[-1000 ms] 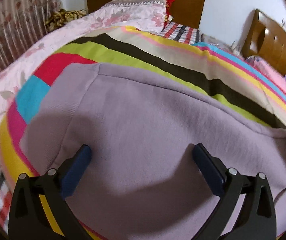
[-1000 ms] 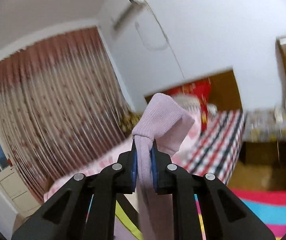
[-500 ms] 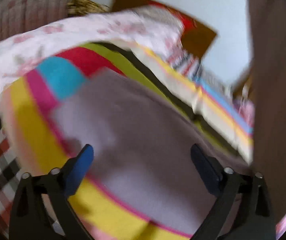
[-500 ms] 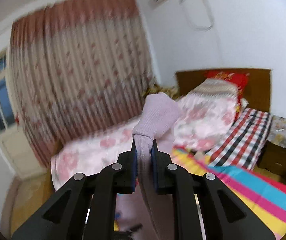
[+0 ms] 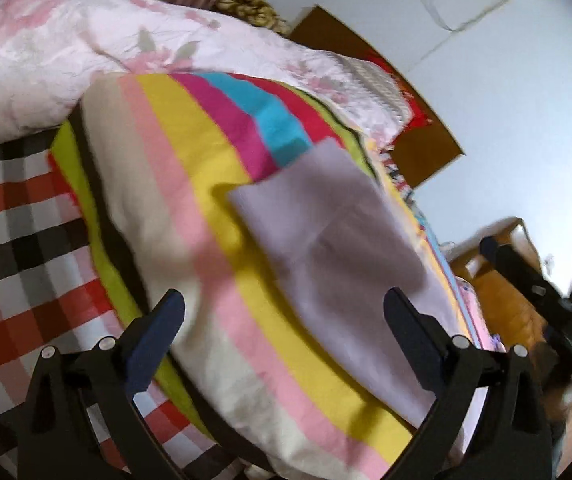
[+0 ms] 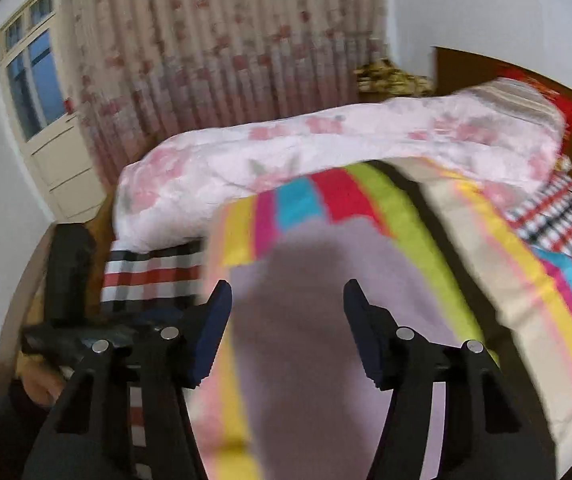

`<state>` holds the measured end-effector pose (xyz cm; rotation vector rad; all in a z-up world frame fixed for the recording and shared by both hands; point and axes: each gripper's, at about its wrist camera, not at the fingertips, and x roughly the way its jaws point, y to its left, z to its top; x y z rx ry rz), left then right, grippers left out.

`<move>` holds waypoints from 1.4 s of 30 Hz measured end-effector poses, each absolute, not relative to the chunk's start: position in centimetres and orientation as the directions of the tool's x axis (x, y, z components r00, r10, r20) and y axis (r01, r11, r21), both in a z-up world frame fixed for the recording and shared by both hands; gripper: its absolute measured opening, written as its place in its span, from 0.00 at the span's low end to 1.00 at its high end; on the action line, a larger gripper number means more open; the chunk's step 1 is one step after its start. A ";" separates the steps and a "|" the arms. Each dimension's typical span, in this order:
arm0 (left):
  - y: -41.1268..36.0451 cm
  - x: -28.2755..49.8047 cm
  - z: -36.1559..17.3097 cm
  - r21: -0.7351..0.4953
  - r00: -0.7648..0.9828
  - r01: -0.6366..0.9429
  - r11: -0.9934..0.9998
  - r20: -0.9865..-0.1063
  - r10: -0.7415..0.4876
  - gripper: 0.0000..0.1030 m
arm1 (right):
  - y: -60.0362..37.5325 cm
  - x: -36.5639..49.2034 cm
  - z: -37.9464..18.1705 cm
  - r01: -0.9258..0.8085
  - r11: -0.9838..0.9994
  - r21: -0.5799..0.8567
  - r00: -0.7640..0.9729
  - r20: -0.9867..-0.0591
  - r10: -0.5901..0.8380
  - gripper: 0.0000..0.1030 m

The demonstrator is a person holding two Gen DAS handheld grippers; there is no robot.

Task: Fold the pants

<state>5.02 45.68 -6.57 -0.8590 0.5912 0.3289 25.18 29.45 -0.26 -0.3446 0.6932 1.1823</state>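
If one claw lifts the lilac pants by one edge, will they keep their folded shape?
Probably not. The lilac pants look soft and knitted, lying limp on the striped blanket, so they would likely droop and unfold. They seem light and unlikely to slip.

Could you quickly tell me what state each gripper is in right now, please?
Left gripper: open, holding nothing.
Right gripper: jaws have just been opening, open, nothing gripped; lilac pants lie below.

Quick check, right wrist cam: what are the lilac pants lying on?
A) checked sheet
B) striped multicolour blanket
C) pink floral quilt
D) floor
B: the lilac pants lie flat on the striped multicolour blanket; the pink floral quilt is bunched behind it, and the checked sheet shows only off to the blanket's side.
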 end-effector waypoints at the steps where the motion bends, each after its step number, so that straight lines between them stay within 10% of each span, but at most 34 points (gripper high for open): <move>1: 45.2 5.5 -6.4 -0.611 0.802 -0.469 0.638 -0.597 0.018 0.97 | 27.8 27.3 -0.8 -0.911 0.396 0.112 0.224 -0.671 0.706 0.55; 7: 44.4 8.5 -7.6 -0.574 0.786 -0.459 0.678 -0.618 0.009 0.96 | 22.3 37.5 -4.5 -0.789 0.575 0.216 0.240 -0.754 0.612 0.42; 24: 50.1 9.9 -9.8 -0.657 0.812 -0.500 0.565 -0.582 0.041 0.81 | 36.3 34.2 -7.5 -0.960 0.158 0.229 -0.081 -0.774 0.628 0.30; 27: 50.1 9.9 -10.1 -0.624 0.794 -0.527 0.577 -0.604 0.072 0.58 | 36.0 34.2 -7.9 -0.962 0.150 0.230 -0.085 -0.768 0.635 0.13; 30: 50.3 9.6 -9.8 -0.611 0.797 -0.514 0.602 -0.599 0.071 0.09 | 35.3 33.2 -7.4 -0.969 0.129 0.211 -0.073 -0.742 0.667 0.07; 42: 47.9 12.7 -2.2 -0.467 0.844 -0.446 0.763 -0.503 0.186 0.04 | 32.1 34.1 -1.7 -0.960 0.242 0.142 0.102 -0.626 0.773 0.06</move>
